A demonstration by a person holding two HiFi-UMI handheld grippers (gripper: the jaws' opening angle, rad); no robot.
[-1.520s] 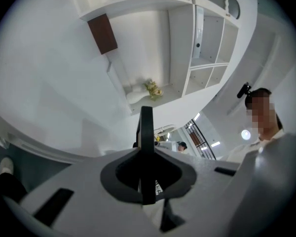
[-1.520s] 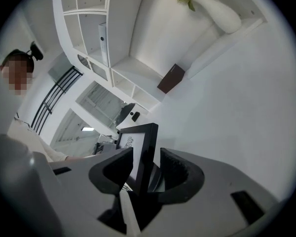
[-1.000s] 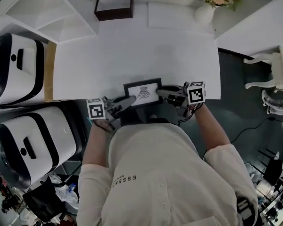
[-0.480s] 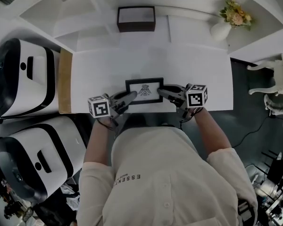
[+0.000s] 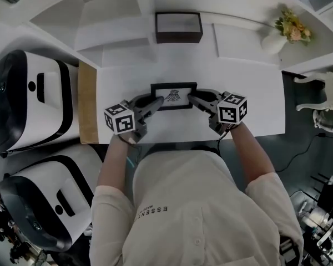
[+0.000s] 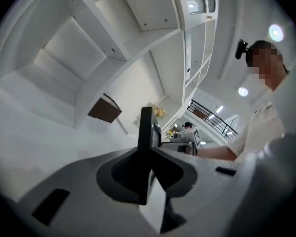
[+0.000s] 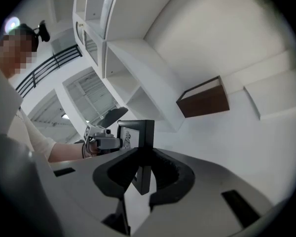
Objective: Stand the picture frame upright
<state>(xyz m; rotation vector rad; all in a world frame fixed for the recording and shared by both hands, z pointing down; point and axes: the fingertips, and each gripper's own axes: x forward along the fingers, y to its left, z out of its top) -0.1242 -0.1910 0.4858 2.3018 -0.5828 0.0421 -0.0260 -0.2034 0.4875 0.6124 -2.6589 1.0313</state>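
The black picture frame [image 5: 173, 95] with a small dark drawing on white sits over the middle of the white table [image 5: 238, 76], just in front of the person. It is held at both short sides. The left hand-held gripper [image 5: 158, 100] has its jaws close together on the left edge of the frame. They have just opened a tiny bit, but the edge is between them and the pads look pressed on it. The right hand-held gripper [image 5: 191, 98] pinches the right edge with its jaws narrow too.

From above the drawing shows, so the picture frame looks tipped back and not fully standing. Whether its bottom edge touches the table cannot be told.

This looks like the standing-up step, partly done. Next, both grippers would need to tip the top up together, set the bottom edge flat on the table and see that it stays up. Only then should they let go, slowly, one at a time.
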